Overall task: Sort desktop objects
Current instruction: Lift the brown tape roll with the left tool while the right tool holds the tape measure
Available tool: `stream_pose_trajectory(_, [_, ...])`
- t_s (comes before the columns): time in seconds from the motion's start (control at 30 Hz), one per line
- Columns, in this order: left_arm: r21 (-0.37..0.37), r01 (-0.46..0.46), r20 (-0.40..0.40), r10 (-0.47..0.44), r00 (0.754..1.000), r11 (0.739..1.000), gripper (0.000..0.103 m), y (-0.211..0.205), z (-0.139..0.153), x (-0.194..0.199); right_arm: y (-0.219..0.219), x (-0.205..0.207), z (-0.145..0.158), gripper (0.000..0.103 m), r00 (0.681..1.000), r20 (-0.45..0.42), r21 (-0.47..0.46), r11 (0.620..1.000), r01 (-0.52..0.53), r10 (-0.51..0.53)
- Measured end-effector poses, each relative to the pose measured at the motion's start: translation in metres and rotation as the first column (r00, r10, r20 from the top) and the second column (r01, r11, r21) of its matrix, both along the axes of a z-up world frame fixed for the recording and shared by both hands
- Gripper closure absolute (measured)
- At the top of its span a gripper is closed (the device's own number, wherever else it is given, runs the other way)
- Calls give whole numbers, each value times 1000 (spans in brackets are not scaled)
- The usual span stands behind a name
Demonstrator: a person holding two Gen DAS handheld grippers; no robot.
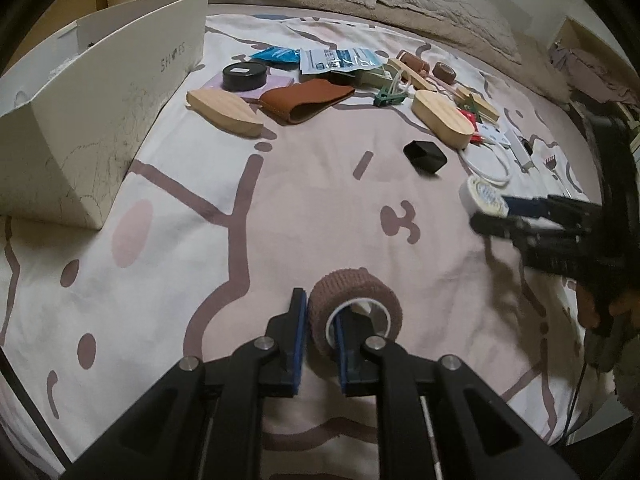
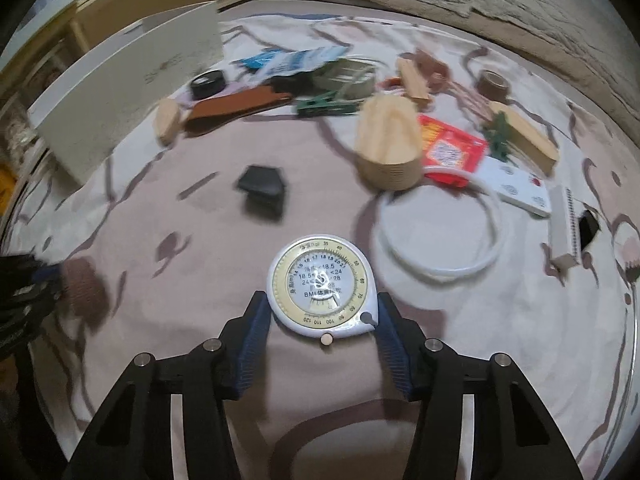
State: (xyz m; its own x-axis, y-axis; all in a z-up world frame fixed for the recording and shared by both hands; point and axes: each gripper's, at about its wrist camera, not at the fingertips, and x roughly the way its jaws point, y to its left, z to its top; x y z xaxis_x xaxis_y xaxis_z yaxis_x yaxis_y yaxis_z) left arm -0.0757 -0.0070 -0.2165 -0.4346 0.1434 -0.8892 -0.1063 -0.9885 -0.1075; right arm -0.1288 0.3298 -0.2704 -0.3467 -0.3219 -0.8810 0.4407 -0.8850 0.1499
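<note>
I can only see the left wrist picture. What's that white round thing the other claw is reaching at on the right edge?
Observer: A white teardrop-shaped plastic tape measure with a yellow-ringed dial printed "BMI".
Visitor: Is it grabbed?
Observer: Yes, the blue pads of the right claw press both its sides.
Visitor: Anything else on it?
Observer: A small round beige knob at its near edge.

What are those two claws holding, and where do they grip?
Left gripper pinches the bandage roll by its wall. Right gripper clasps the round tape measure by its sides.
</note>
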Motion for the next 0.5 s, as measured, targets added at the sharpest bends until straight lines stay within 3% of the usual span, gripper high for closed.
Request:
stream_pose_trajectory(0.03, [4, -2, -1, 2, 1000, 1000, 72, -1, 0, -1, -5, 4, 0, 49, 1000, -7, -2, 1000, -28, 28])
stream_pose_trajectory(0.1, [5, -7, -8, 7, 1000, 1000, 63, -1, 0, -1, -14, 14, 1, 49, 996, -19, -12, 996, -89, 88])
stream_pose_trajectory(0.3, [-7, 0, -21, 0, 1000, 1000, 39, -2, 5, 1, -30, 36, 1, 49, 973, -54, -9, 974, -227, 226])
stream_pose_trajectory(0.5, [-25, 21, -42, -22, 999, 999, 31, 0, 11, 3, -32, 36, -2, 49, 972, -65, -19, 973, -229, 227])
